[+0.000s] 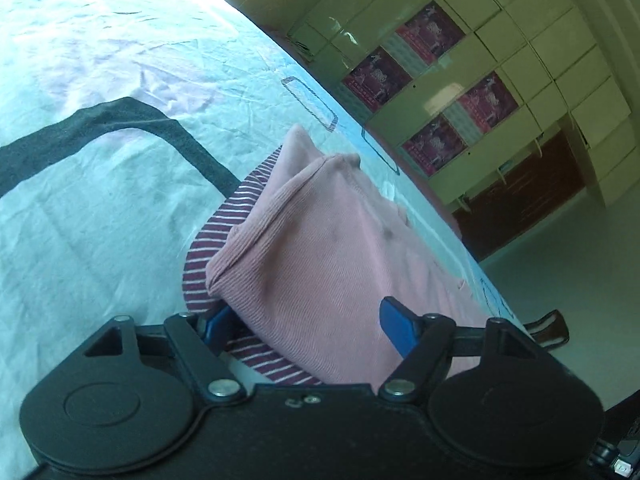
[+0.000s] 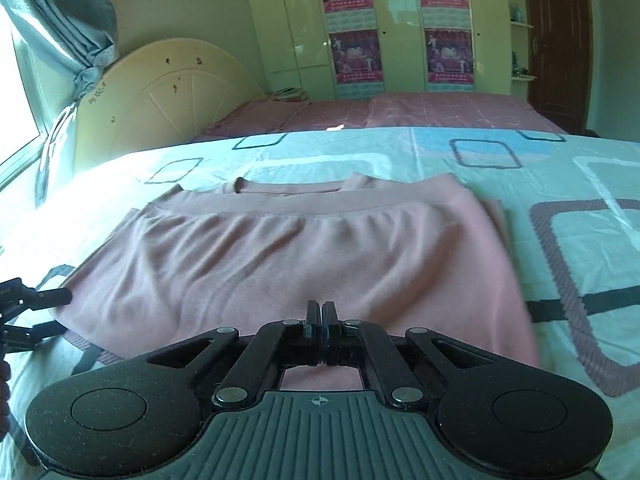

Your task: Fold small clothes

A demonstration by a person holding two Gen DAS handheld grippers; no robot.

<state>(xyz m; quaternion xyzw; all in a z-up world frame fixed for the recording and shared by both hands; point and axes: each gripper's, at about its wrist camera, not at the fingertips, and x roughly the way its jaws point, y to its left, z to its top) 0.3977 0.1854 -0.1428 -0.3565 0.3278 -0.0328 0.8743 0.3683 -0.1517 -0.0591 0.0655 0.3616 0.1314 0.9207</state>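
A pink garment [image 2: 280,256] lies folded on the patterned bedsheet [image 2: 560,184], its waistband toward the far side. In the left wrist view the pink garment [image 1: 320,248] shows a striped maroon-and-white lining [image 1: 212,240] at its folded corner. My left gripper [image 1: 308,320] is open, its blue fingers [image 1: 396,324] standing on either side of that corner; whether they touch the cloth is unclear. My right gripper [image 2: 322,312] is shut, its tips over the near edge of the garment; I cannot tell whether cloth is pinched between them. The left gripper [image 2: 36,304] shows at the left edge of the right wrist view.
The bedsheet [image 1: 100,200] has dark and pink square outlines. A cream headboard [image 2: 168,108] stands at the far left, curtains [image 2: 60,20] beside it. A green wardrobe [image 2: 400,28] with posters and a brown door [image 2: 556,40] stand beyond the bed.
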